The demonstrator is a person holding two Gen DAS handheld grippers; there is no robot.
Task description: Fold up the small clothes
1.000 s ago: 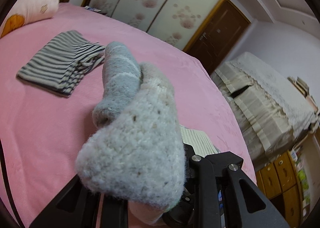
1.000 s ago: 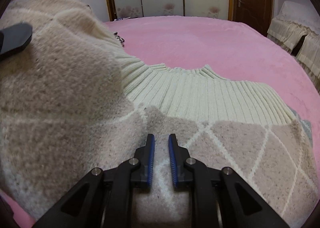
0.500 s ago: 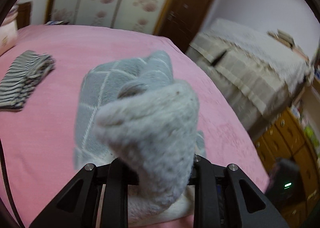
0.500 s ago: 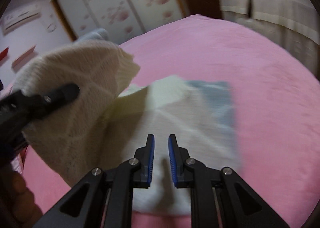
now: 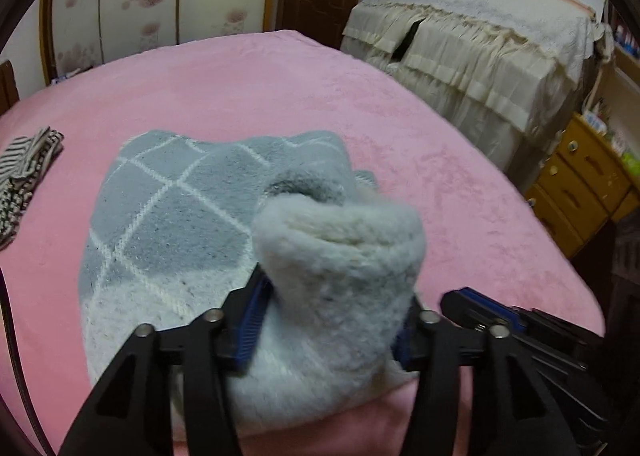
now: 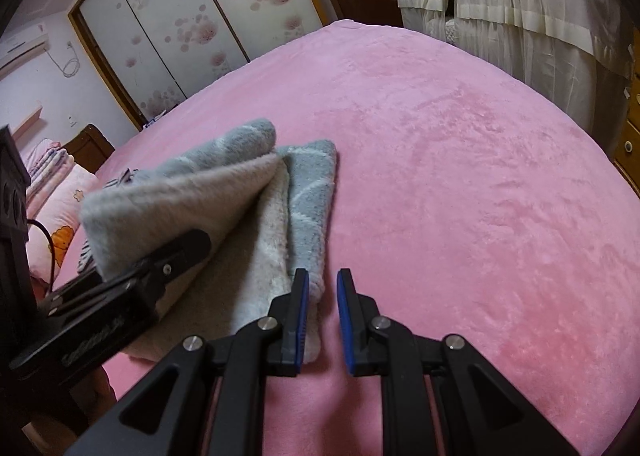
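Observation:
A fluffy grey and cream sweater (image 5: 172,224) with a white diamond pattern lies partly folded on the pink bed (image 5: 248,88). My left gripper (image 5: 332,320) is shut on a thick fold of it (image 5: 340,256) and holds that fold raised above the rest. In the right wrist view the sweater (image 6: 308,192) lies at centre left, with the left gripper (image 6: 120,296) clamped on its lifted flap (image 6: 180,200). My right gripper (image 6: 323,292) is open and empty, its fingers at the sweater's near right edge, just above the bed (image 6: 460,176).
A folded striped garment (image 5: 24,168) lies at the bed's left. Pillows (image 6: 52,192) sit at the headboard. A cloth-draped furniture piece (image 5: 480,48) and a wooden drawer unit (image 5: 580,184) stand beyond the bed's right edge. Wardrobe doors (image 5: 152,0) line the far wall.
My left gripper has carried the raised fold across and lower toward the bed. The right gripper has drawn back off the sweater to its right edge, open wider.

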